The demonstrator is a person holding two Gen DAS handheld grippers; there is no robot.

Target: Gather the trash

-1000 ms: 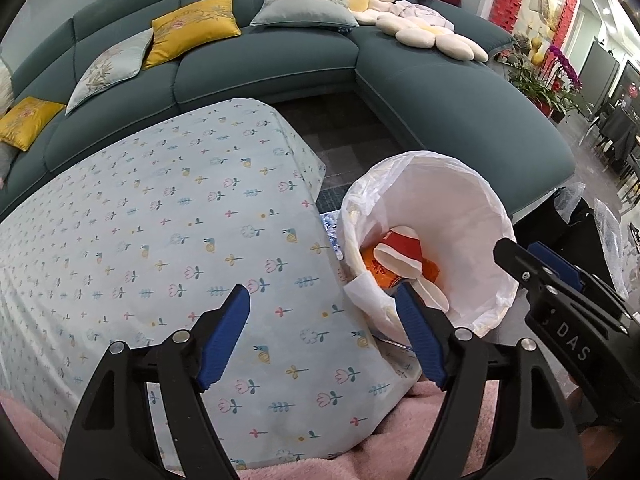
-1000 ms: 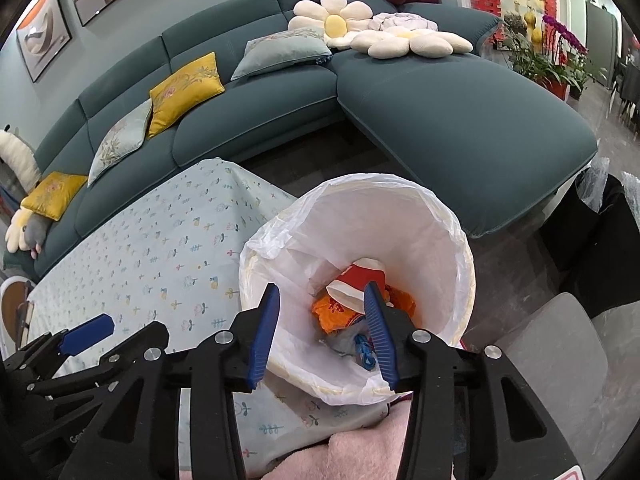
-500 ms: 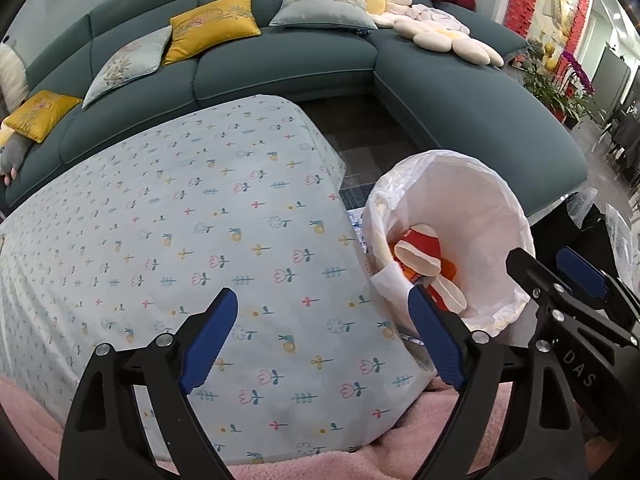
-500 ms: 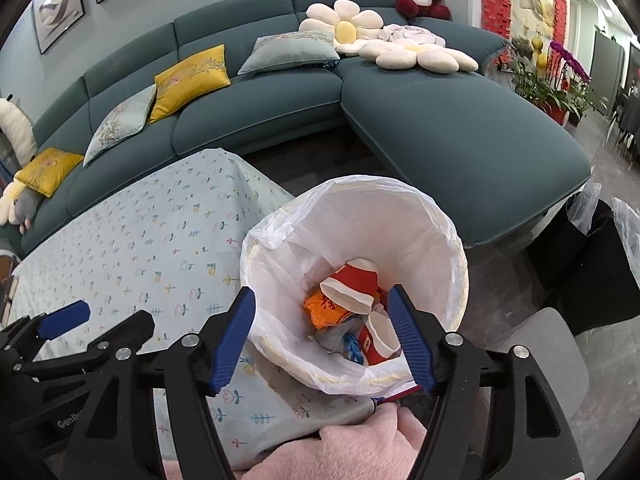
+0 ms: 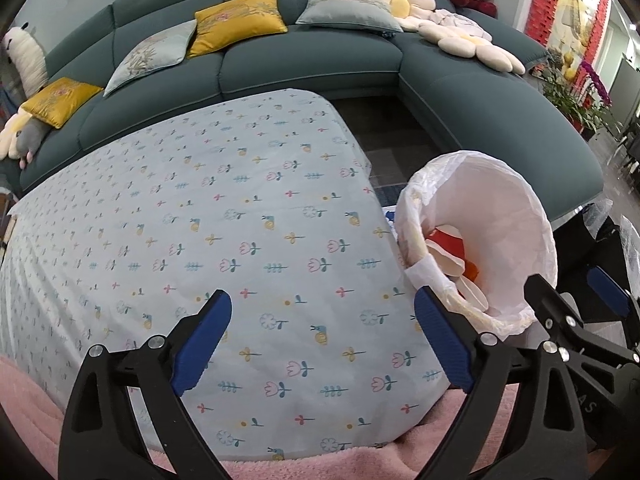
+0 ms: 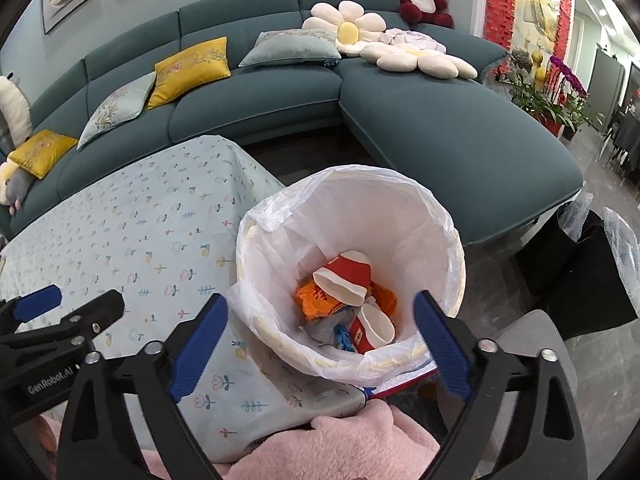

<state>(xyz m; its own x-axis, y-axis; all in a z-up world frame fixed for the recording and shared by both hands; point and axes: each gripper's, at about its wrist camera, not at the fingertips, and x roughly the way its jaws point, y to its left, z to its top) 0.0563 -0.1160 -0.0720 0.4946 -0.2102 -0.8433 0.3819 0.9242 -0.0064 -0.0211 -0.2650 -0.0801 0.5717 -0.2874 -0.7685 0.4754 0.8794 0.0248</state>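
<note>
Left to right, as I see it: my left gripper (image 5: 322, 338), fingers spread, nothing held, above the cloth (image 5: 200, 220). Right gripper (image 6: 320, 338), fingers spread, nothing held, above the bin (image 6: 448, 216) beside the table's corner. Inside its white liner: red cups (image 6: 344, 276), orange wrapper (image 6: 310, 300).

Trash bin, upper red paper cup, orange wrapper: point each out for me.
trash bin (image 6: 448, 216): right wrist view, far rim of liner.
upper red paper cup (image 6: 352, 270): right wrist view, red side wall.
orange wrapper (image 6: 310, 300): right wrist view, crumpled left part.
</note>
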